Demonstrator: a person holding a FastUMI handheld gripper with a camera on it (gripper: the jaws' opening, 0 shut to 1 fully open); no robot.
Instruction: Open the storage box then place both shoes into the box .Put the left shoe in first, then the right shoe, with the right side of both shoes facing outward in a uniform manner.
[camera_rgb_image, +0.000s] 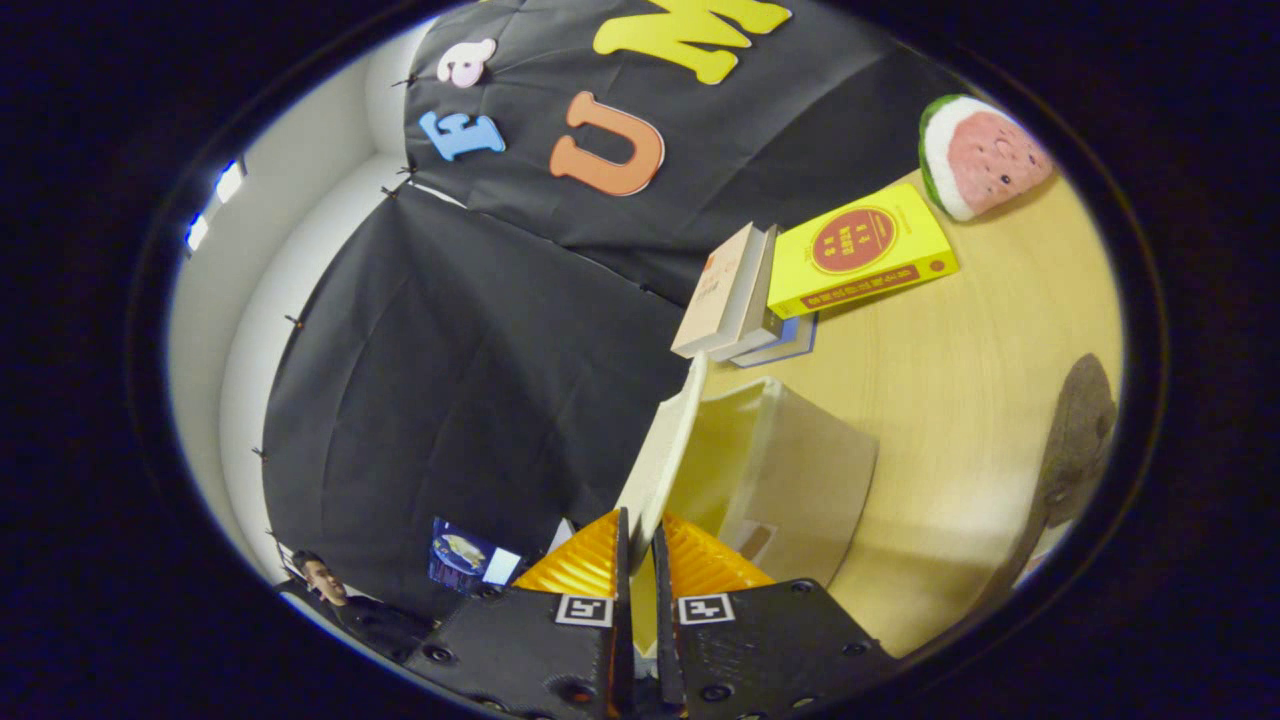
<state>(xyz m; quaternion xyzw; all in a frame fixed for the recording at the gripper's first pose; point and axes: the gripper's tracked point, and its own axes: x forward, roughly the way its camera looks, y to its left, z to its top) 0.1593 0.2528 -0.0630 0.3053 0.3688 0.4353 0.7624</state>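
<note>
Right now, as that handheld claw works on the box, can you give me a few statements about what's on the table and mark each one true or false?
1. The gripper has its fingers closed on the edge of the storage box's lid. True.
2. The storage box is still fully closed. False: the lid is lifted, standing up off the box, and the pale inside shows.
3. A watermelon-shaped toy lies on the wooden table beyond the yellow book. True.
4. The yellow book lies inside the box. False: it lies on the table beyond the box, beside other books.
5. A dark grey shoe lies on the table, apart from the box. True.
</note>
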